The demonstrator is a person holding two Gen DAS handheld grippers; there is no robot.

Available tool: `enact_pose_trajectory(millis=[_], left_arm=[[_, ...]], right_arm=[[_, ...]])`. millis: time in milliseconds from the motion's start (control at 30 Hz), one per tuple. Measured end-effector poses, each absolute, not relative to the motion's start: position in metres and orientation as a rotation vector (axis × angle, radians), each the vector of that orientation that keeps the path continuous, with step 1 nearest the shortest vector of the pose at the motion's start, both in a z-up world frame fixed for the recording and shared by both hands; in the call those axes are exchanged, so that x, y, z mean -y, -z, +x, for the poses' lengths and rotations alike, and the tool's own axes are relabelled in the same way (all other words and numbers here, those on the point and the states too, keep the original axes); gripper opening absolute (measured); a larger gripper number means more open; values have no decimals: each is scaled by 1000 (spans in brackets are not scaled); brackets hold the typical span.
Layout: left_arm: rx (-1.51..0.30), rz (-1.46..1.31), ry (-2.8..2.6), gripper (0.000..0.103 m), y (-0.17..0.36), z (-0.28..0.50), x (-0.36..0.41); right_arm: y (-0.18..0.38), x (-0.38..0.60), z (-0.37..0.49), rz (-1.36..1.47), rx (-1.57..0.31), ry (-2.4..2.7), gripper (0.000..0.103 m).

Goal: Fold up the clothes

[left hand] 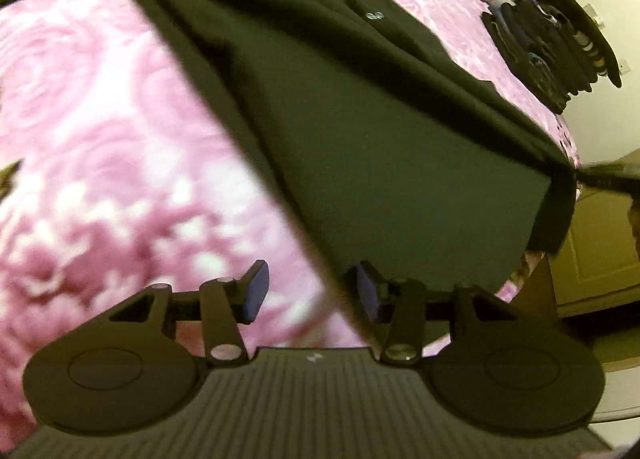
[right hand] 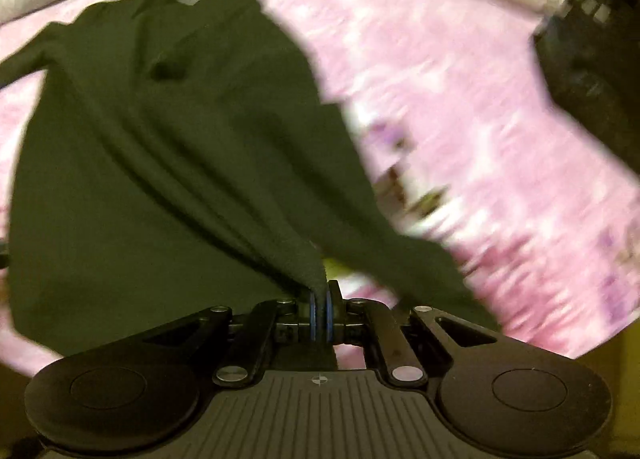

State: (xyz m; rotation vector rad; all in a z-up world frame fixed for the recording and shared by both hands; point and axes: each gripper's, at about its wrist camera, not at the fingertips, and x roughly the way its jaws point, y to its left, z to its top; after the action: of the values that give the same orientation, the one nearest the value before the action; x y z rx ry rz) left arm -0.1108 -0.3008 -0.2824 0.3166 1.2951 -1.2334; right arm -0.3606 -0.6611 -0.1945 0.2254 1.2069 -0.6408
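Left wrist view: we see the left gripper [left hand: 312, 293] with its jaws standing wide apart and nothing between them; the blue pads [left hand: 256, 291] are bare. The gripper sits just at the near hem of the dark green shirt [left hand: 360, 147], whose edge passes close to the right-hand finger. We cannot tell whether that finger touches the cloth. The shirt lies spread over the pink floral bedspread [left hand: 100, 139], running from the near edge up toward the far side, where a small pale label shows at the collar. One near corner of the shirt is lifted off the bed at the right. A stack of folded dark clothes [left hand: 552, 39] sits well apart from the shirt, near the wall.

Right wrist view: we see the right gripper [right hand: 320, 317] with its jaws closed tight on a gathered corner of the dark green shirt [right hand: 160, 159]; the cloth is pinched between the blue pads [right hand: 329, 315] and pulled into folds that fan out from the grip. The rest of the shirt lies across the pink floral bedspread [right hand: 460, 119], collar at the far end. This view is blurred by motion.
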Motion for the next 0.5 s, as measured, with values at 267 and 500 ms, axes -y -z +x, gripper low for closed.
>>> enact_pose_trajectory(millis=[267, 500], left_arm=[[-1292, 259, 1137, 45, 289, -112, 305], [-1269, 388, 1128, 0, 280, -126, 324]], right_arm=[[180, 708, -360, 164, -1176, 663, 3], [203, 714, -367, 251, -1214, 602, 3]])
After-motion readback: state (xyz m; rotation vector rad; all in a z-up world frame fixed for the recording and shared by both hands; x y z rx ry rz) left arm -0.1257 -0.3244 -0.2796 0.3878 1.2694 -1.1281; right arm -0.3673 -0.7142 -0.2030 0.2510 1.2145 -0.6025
